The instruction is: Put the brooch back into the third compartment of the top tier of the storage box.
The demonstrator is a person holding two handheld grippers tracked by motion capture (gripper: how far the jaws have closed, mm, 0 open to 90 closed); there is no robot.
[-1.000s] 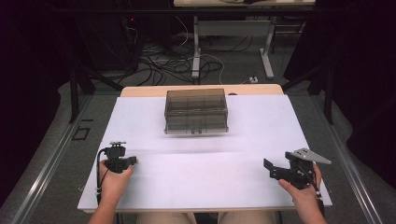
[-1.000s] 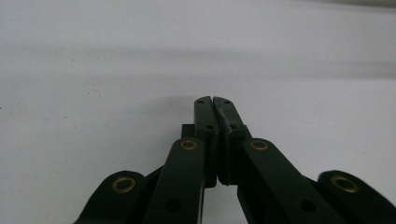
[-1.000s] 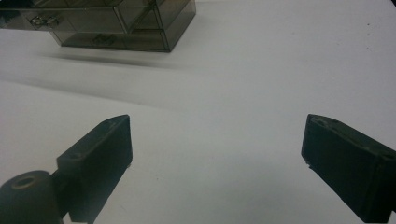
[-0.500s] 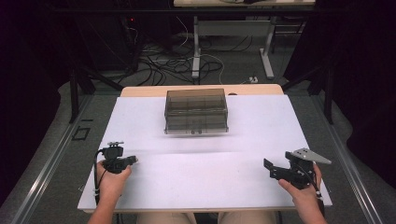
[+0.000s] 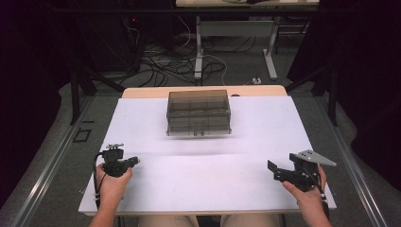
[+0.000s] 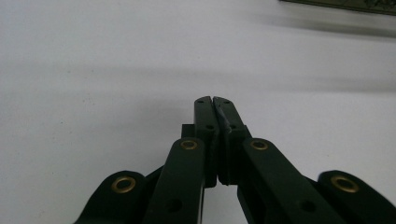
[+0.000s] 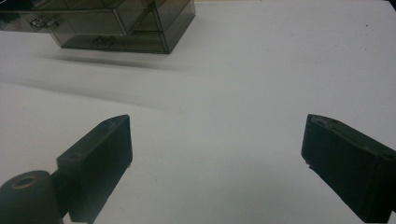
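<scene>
Left gripper (image 5: 134,161) resting closed, empty | right gripper (image 5: 275,171) gaping wide, empty | risk: closed jaws nudging far drawer box (image 5: 198,112) backward.

Both grippers are black, brass-riveted fingers (image 6: 205,116) on the left gripper (image 5: 135,161), a grey plate (image 5: 314,157) atop the right gripper (image 5: 274,171).

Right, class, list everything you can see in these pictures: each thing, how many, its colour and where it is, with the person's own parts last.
Drawer box: one, smoky clear plastic, far middle of the white sheet; handles on its front.
White sheet: one, covering most of the table top.
Table: one, light wood, a strip showing past the sheet's far edge.
Cables: several, dark and white, on the floor beyond the table.
Second table: one, grey legs, farther back.
Left gripper: one, black, near left of the sheet, jaws together.
Right gripper: one, black with grey plate, near right, jaws wide apart.
Hands: two, holding the grippers.
</scene>
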